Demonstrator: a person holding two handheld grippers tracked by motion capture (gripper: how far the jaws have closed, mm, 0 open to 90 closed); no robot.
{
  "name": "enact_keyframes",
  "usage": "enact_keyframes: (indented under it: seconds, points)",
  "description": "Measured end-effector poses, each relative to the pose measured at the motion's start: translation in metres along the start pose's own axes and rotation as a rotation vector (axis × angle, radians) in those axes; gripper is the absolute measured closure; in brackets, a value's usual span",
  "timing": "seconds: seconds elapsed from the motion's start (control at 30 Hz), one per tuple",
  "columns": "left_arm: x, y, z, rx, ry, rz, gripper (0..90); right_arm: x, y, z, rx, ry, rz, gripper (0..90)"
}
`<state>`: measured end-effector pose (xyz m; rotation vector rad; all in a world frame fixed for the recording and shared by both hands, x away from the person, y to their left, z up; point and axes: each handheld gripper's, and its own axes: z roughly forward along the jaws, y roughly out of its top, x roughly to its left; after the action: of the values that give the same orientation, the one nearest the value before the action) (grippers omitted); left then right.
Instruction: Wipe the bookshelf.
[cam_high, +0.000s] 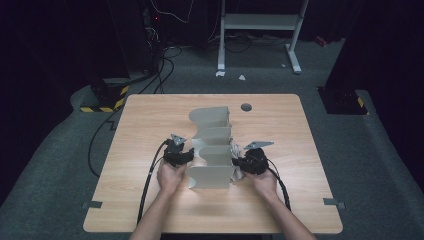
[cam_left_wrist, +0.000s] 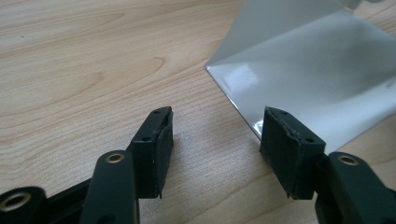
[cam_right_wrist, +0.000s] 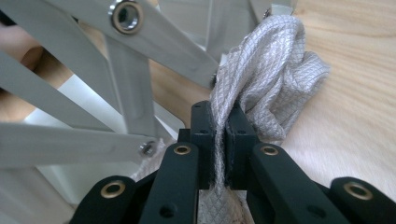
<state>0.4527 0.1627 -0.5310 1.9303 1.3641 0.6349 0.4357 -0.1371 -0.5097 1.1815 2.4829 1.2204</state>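
A grey folding rack (cam_high: 212, 150) with several curved panels stands in the middle of the wooden table (cam_high: 150, 115). My left gripper (cam_high: 176, 152) sits at the rack's left side; in the left gripper view it (cam_left_wrist: 215, 149) is open, with bare wood between the jaws and a glossy grey panel (cam_left_wrist: 322, 74) just beyond the right jaw. My right gripper (cam_high: 250, 161) is at the rack's right side. In the right gripper view it (cam_right_wrist: 220, 144) is shut on a pale grid-patterned cloth (cam_right_wrist: 275, 79), which bunches up beside the rack's metal scissor bars (cam_right_wrist: 93, 60).
A small round grey grommet (cam_high: 246, 107) sits near the table's far edge. Black cables trail from both grippers toward the near edge. Beyond the table are a white metal stand (cam_high: 260, 30) and dark equipment on the grey carpet.
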Motion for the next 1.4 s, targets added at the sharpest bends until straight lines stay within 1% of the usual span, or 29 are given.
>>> enact_keyframes:
  seconds: [0.07,0.17,0.33,0.53,0.63,0.77,1.0,1.03,1.1,1.17,1.23,1.3,1.4]
  points:
    - [0.000,0.000,0.000,0.000,0.000,-0.001,43.8,-0.001,-0.004,-0.006,-0.002,-0.007,0.002,84.6]
    - [0.000,0.000,0.000,-0.001,-0.001,-0.001,43.8,-0.007,-0.008,-0.014,-0.010,-0.034,0.001,84.6]
    - [0.000,0.000,0.000,-0.001,-0.001,-0.003,43.8,-0.022,-0.010,-0.023,-0.035,-0.076,0.042,84.5]
    - [0.000,0.000,0.000,0.000,-0.002,-0.004,43.8,-0.036,-0.005,-0.029,-0.054,-0.169,0.047,84.6]
    - [0.000,0.000,0.000,-0.001,-0.003,-0.004,43.8,-0.047,-0.007,-0.034,-0.066,-0.200,0.092,84.6]
    - [0.000,0.000,0.000,-0.001,-0.003,-0.004,43.7,-0.059,-0.011,-0.042,-0.069,-0.250,0.126,84.6]
    - [0.001,0.000,0.000,0.002,-0.008,-0.001,43.5,-0.071,-0.015,-0.054,-0.077,-0.332,0.147,83.9]
    - [0.001,0.000,0.000,0.005,-0.010,0.002,43.5,-0.072,-0.015,-0.055,-0.077,-0.339,0.154,82.4]
    - [0.001,0.002,0.000,0.015,-0.013,0.003,43.1,-0.072,-0.016,-0.055,-0.061,-0.341,0.154,73.6]
    - [0.001,0.004,-0.001,0.038,-0.019,0.011,42.3,-0.071,-0.016,-0.054,-0.057,-0.337,0.153,68.1]
    - [0.002,0.005,-0.002,0.051,-0.026,0.015,41.9,-0.070,-0.015,-0.056,-0.080,-0.330,0.156,63.0]
    - [0.002,0.005,-0.004,0.053,-0.035,0.021,41.7,-0.066,-0.013,-0.060,-0.111,-0.327,0.157,59.9]
    - [0.002,0.007,-0.009,0.036,-0.053,0.029,41.6,-0.059,-0.011,-0.067,-0.150,-0.324,0.139,57.4]
